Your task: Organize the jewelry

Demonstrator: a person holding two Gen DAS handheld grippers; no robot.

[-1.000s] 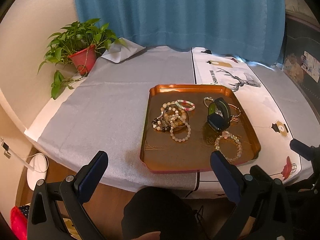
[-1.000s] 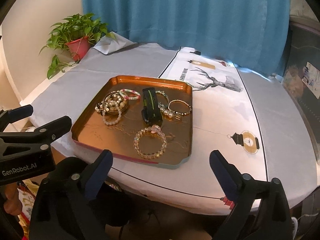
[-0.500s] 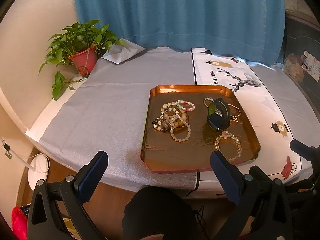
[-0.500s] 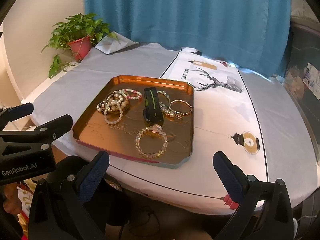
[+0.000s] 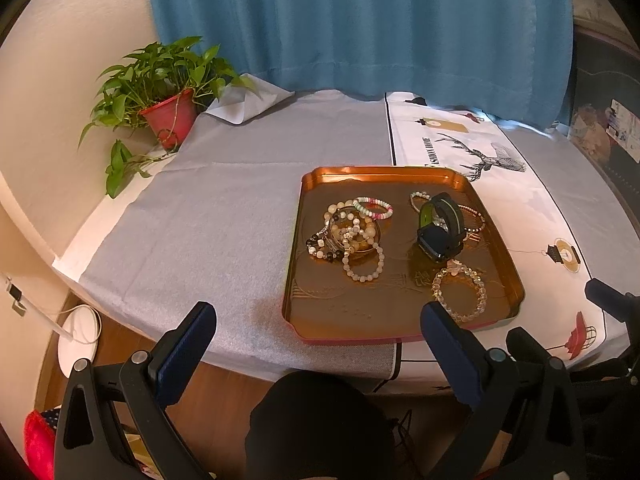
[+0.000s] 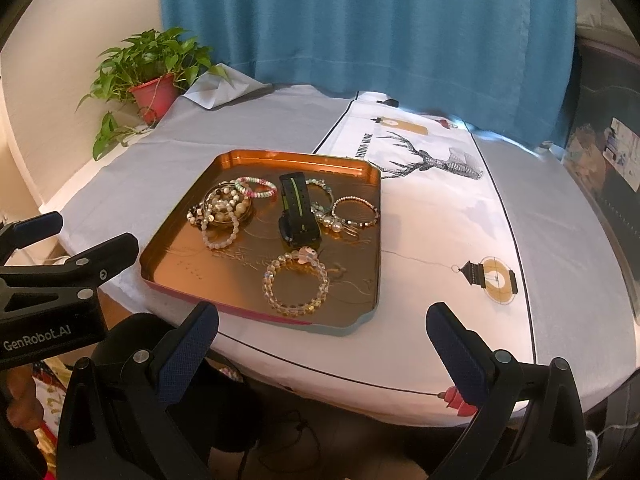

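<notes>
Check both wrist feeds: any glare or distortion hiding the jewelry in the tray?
Left wrist: the copper tray shows mild sheen, beads readable; fisheye bends the table edge. Right wrist: a bright patch on the tray's near-left floor, clear of the jewelry; the crystal bracelet stays sharp.

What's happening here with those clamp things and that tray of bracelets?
A person holds a two-finger gripper in each hand, about to sort jewelry. Both the left gripper and the right gripper hang open at the near edge of the table, holding nothing. Nothing has been picked up yet. The copper tray holds a tangled heap of bead bracelets, a black watch and a clear bead bracelet lying alone nearest the grippers.
</notes>
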